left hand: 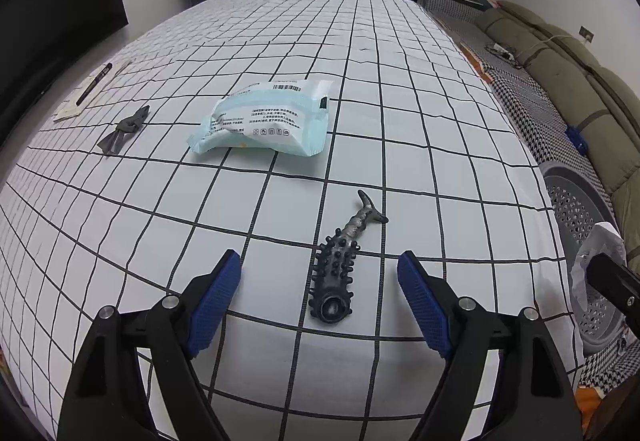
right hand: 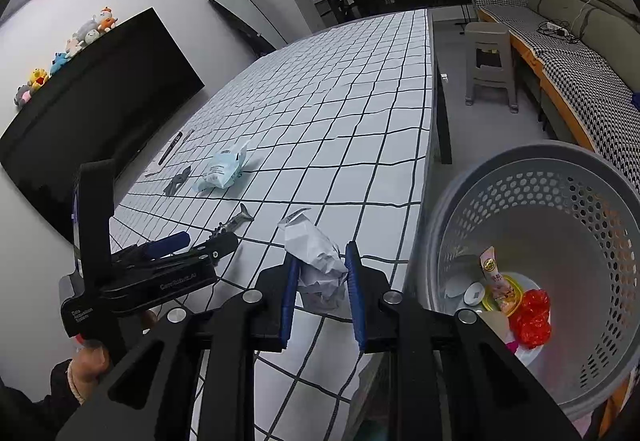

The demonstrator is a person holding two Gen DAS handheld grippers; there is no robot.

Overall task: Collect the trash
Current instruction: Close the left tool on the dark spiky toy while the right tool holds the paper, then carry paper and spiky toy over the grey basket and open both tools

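Note:
My left gripper point(left hand: 319, 266) stands open just above the checked tablecloth point(left hand: 400, 101), its blue pads on either side of a dark knobbly fish-shaped toy point(left hand: 340, 269) that lies untouched between them. My right gripper point(right hand: 322, 257) is shut on a crumpled white paper wad point(right hand: 318, 261), held near the table's right edge beside a grey perforated basket point(right hand: 536, 177). That basket holds a red wrapper point(right hand: 530, 317) and other scraps. From the right wrist view the left gripper point(right hand: 200, 241) hovers over the toy point(right hand: 234, 225). A light-blue plastic packet point(left hand: 264, 121) lies further back.
A grey knotted rag point(left hand: 124, 129) and a black pen point(left hand: 94, 83) on a paper strip lie at the table's left. A grey stool point(right hand: 490, 61) and a sofa with houndstooth cover point(right hand: 580, 81) stand right of the table. A black cabinet point(right hand: 100, 89) carries plush toys.

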